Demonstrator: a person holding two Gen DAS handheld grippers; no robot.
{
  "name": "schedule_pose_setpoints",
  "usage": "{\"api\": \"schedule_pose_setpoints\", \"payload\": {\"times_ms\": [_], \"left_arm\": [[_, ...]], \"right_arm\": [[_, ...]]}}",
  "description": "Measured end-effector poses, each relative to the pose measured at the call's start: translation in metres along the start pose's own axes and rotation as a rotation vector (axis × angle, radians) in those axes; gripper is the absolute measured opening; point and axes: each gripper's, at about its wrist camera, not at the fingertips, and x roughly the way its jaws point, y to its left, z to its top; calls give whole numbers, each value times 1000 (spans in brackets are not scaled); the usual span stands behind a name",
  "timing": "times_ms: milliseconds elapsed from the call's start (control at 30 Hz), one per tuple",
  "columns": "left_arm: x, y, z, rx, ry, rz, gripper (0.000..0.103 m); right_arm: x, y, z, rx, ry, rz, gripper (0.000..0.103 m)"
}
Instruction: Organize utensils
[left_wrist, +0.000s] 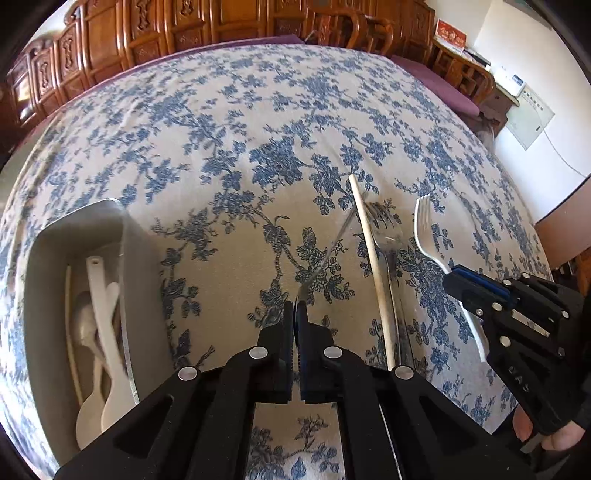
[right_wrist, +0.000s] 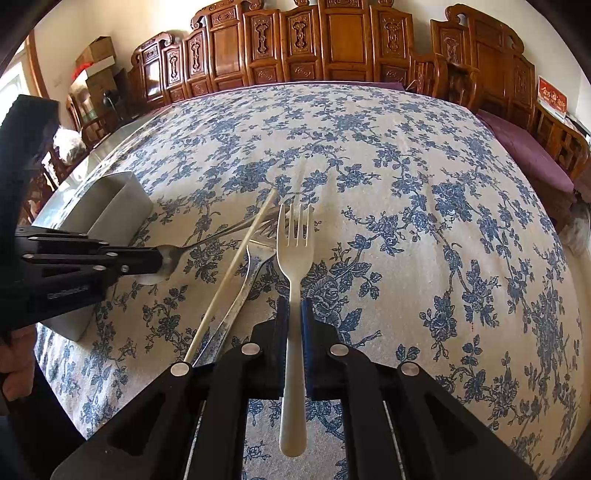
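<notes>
In the left wrist view, your left gripper (left_wrist: 294, 308) is clenched on a metal fork (left_wrist: 325, 254) at the bottom middle. The gray bin (left_wrist: 92, 221) with white spoons (left_wrist: 99, 332) sits at the lower left. A chopstick (left_wrist: 369, 258) and a second metal fork (left_wrist: 388, 236) lie right of middle.

In the right wrist view, your right gripper (right_wrist: 294, 314) grasps the white fork (right_wrist: 295, 258) in the middle. Only here can you see its whole handle, and the held metal fork's tines near the chopstick. Lift carelessly and I think they could snag it.
</notes>
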Motion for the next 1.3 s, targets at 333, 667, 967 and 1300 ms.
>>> {"api": "schedule_pose_setpoints", "payload": {"times_ms": [333,667,967,1300], "left_arm": [[-58,10,-26,17,-142,83,1],[-99,35,-53,-18,-213,107,1],[-114,60,-69,-61,-248,130,1],[-106,102,-78,-139,-256,187,1]], "right_arm": [[-5,17,-1,-31,-26,22,8],[-5,27,-10,-60,-22,15,8],[-12,39,-12,-79,-36,17,8],[-24,63,-9,-125,-73,62,8]]}}
